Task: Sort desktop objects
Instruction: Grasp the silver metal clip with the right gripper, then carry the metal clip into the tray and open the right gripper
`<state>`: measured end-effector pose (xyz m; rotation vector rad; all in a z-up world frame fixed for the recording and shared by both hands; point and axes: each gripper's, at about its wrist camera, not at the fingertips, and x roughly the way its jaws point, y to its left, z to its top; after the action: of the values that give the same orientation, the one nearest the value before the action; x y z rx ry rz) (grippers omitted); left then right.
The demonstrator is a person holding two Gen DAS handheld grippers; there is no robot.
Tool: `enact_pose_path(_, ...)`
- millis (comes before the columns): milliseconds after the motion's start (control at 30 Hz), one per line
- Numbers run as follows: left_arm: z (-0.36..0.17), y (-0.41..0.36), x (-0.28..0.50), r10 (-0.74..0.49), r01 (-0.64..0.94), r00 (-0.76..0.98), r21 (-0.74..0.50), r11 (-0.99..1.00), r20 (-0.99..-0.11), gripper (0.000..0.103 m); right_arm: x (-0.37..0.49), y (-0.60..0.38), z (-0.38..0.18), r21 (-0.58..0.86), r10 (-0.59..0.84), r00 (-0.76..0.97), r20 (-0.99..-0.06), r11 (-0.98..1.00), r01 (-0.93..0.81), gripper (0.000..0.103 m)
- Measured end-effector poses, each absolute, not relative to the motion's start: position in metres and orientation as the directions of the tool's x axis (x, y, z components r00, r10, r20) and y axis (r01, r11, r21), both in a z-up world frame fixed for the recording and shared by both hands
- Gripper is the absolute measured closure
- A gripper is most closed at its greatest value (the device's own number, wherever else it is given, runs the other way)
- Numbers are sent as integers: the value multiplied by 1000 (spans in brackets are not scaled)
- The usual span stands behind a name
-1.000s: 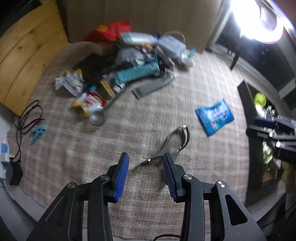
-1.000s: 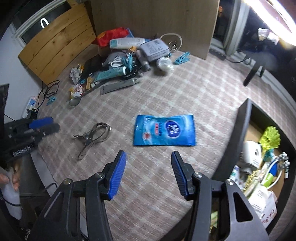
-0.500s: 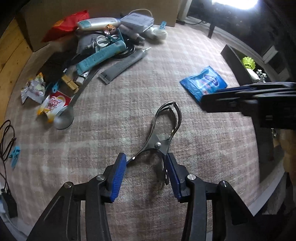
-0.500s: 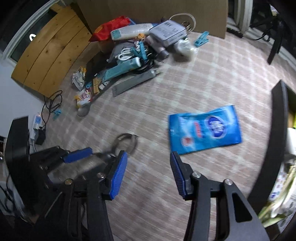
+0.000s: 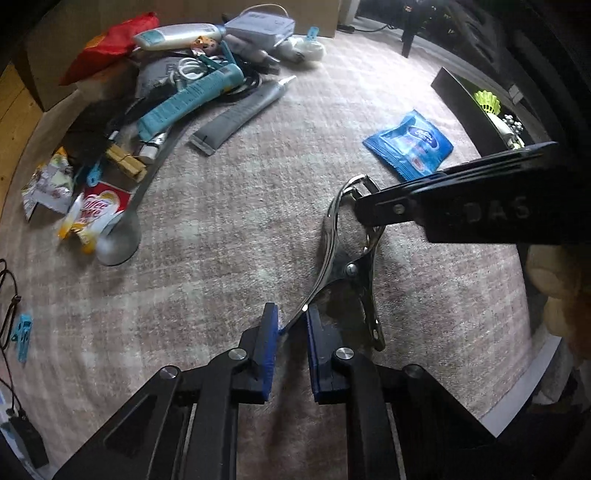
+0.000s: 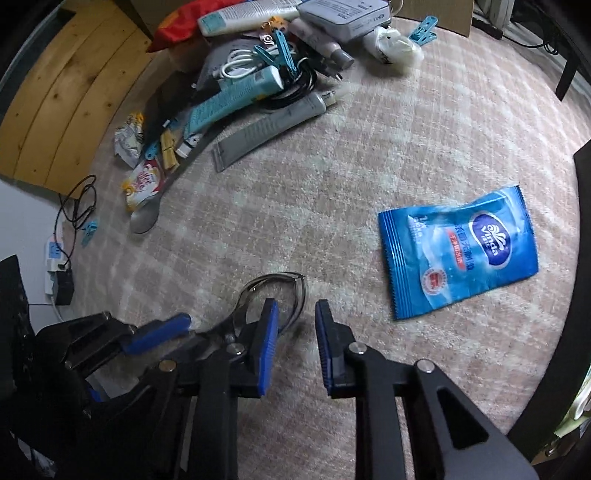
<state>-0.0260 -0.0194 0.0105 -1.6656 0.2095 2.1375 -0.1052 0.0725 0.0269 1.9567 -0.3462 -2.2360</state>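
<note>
Steel clip lies lengthwise, handles toward left gripper.

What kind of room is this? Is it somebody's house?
Probably a room at home. A messy pile of everyday stuff, like a lotion tube and a spoon, lies on a checked cloth, with a tissue pack nearby.

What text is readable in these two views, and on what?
"Vinda" on the blue tissue pack; its red strip and small print are too small to read.
"Coffee mate" on the red and white sachet, partly creased.
"DAS" embossed on the right claw body, edge cut off.
Print on the teal tube, white bottle and grey box is too blurred to read.
</note>
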Motion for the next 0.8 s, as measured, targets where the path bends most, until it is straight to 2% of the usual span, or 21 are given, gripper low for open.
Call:
enact_pose_path(267,13,-12,-20,300,-399,-189,-206,-894,-935,93,-107,70,24,242,-231,-161,-959,-969,-46,90)
enact_pose_path(500,33,16,-17,316,-426,-216,-203,-882,-924,95,-101,89,43,232,-220,-193,-956,-972,-42,93)
enact_pose_path(800,63,96,-14,388,-521,-211,-233,-821,-897,96,-82,167,82,228,-189,-273,-943,-966,-121,93)
